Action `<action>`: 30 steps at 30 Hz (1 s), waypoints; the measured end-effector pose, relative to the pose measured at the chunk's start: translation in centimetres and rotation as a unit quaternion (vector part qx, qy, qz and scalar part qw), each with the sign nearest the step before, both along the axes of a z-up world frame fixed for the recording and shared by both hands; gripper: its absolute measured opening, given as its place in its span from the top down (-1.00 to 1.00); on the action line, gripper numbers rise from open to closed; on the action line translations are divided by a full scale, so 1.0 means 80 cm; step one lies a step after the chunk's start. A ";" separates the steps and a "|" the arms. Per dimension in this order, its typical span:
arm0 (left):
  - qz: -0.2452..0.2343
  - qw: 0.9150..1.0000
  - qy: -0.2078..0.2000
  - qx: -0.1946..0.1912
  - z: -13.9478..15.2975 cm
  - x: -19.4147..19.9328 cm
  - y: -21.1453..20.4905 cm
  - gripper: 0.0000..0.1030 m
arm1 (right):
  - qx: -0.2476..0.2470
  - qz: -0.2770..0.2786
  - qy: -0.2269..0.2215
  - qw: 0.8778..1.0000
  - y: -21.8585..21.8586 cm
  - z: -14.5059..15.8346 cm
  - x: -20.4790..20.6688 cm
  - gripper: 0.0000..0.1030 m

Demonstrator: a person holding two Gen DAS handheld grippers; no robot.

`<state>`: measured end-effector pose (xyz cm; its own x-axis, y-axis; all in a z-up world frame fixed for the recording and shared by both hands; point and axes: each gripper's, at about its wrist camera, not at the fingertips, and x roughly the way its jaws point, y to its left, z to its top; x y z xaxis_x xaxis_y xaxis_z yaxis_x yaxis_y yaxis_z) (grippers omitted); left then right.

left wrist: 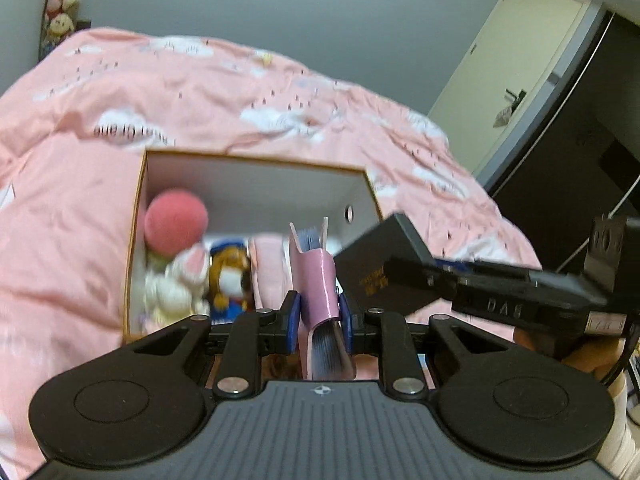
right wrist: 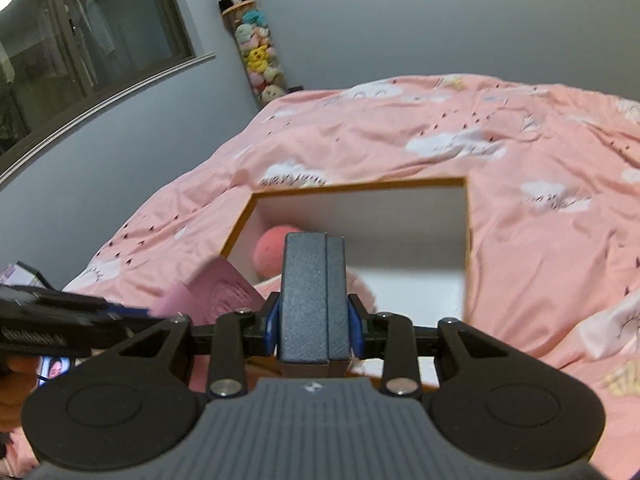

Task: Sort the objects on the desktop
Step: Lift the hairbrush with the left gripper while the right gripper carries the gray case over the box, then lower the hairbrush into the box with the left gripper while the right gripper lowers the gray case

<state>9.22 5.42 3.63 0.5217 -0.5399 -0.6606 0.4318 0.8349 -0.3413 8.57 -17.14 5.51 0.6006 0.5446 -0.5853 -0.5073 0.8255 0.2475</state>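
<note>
Your pink notebook hides part of the box; soft toys inside blur, gold lettering on the black case unreadable.

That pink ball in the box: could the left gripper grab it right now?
Probably not. The left gripper is already shut on a pink notebook, so it has no free grip. The pink ball itself sits uncovered at the box's left wall.

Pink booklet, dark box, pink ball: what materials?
Pink booklet: glossy, flexible cover, likely plastic or faux leather; it curves and shines. Dark box: matte textured card or leatherette, seam visible. Pink ball: fuzzy, probably foam or felt.
</note>
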 end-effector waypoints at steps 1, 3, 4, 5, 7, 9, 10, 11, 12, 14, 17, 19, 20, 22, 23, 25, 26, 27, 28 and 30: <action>0.004 1.000 -0.004 -0.001 0.000 0.006 -0.001 0.54 | 0.001 -0.003 -0.001 1.000 -0.001 0.000 0.004 0.31; 0.012 1.000 -0.006 -0.009 0.000 0.021 -0.005 0.54 | 0.003 -0.013 0.000 1.000 -0.003 -0.003 0.015 0.31; 0.014 1.000 -0.003 -0.017 -0.002 0.030 -0.008 0.54 | 0.002 -0.019 0.001 1.000 -0.003 -0.005 0.021 0.31; 0.015 1.000 -0.002 -0.025 -0.004 0.037 -0.011 0.54 | -0.001 -0.025 0.000 1.000 -0.003 -0.007 0.026 0.31; 0.013 0.999 0.005 -0.040 -0.010 0.052 -0.019 0.54 | -0.011 -0.043 -0.002 0.999 -0.005 -0.013 0.038 0.31; 0.006 0.999 0.012 -0.048 -0.018 0.065 -0.031 0.54 | -0.017 -0.055 -0.003 0.998 -0.007 -0.018 0.046 0.31; 0.003 0.999 0.012 -0.050 -0.023 0.071 -0.039 0.54 | -0.018 -0.059 -0.002 0.998 -0.007 -0.021 0.051 0.31; 0.001 0.999 0.012 -0.046 -0.030 0.078 -0.048 0.54 | -0.021 -0.063 -0.002 0.998 -0.006 -0.023 0.055 0.31; -0.002 0.999 0.013 -0.038 -0.039 0.085 -0.058 0.54 | -0.025 -0.065 -0.002 0.998 -0.006 -0.026 0.059 0.31; -0.003 1.000 0.022 -0.020 -0.058 0.094 -0.072 0.54 | -0.032 -0.067 0.002 0.997 -0.004 -0.035 0.069 0.31; -0.004 0.999 0.036 -0.001 -0.084 0.102 -0.086 0.54 | -0.045 -0.071 0.022 0.996 0.001 -0.054 0.081 0.31; -0.002 0.999 0.040 0.010 -0.094 0.101 -0.088 0.54 | -0.055 -0.070 0.027 0.996 0.005 -0.064 0.084 0.31; -0.001 0.999 0.041 0.016 -0.098 0.100 -0.089 0.54 | -0.060 -0.070 0.027 0.995 0.007 -0.068 0.083 0.31; 0.000 0.999 0.047 0.023 -0.106 0.100 -0.089 0.54 | -0.067 -0.067 0.030 0.995 0.011 -0.075 0.084 0.31; 0.000 0.998 0.050 0.024 -0.109 0.099 -0.088 0.54 | -0.069 -0.066 0.034 0.995 0.012 -0.078 0.085 0.31; 0.001 0.998 0.055 0.026 -0.116 0.099 -0.089 0.54 | -0.071 -0.066 0.041 0.994 0.012 -0.085 0.087 0.31; 0.002 0.998 0.055 0.028 -0.119 0.098 -0.089 0.54 | -0.072 -0.067 0.044 0.994 0.012 -0.087 0.088 0.31; 0.003 0.998 0.055 0.032 -0.122 0.098 -0.090 0.54 | -0.074 -0.068 0.047 0.994 0.013 -0.089 0.090 0.31; 0.005 0.998 0.053 0.034 -0.124 0.096 -0.090 0.54 | -0.075 -0.069 0.050 0.994 0.013 -0.092 0.092 0.31; 0.007 0.998 0.050 0.035 -0.129 0.095 -0.089 0.53 | -0.079 -0.069 0.050 0.993 0.015 -0.094 0.095 0.31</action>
<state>16.84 -1.68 -6.67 0.4581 -0.4831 -0.7461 0.3868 0.8641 -0.3220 16.20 -15.92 -2.01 0.5980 0.3573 -0.7174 -0.3651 0.9183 0.1530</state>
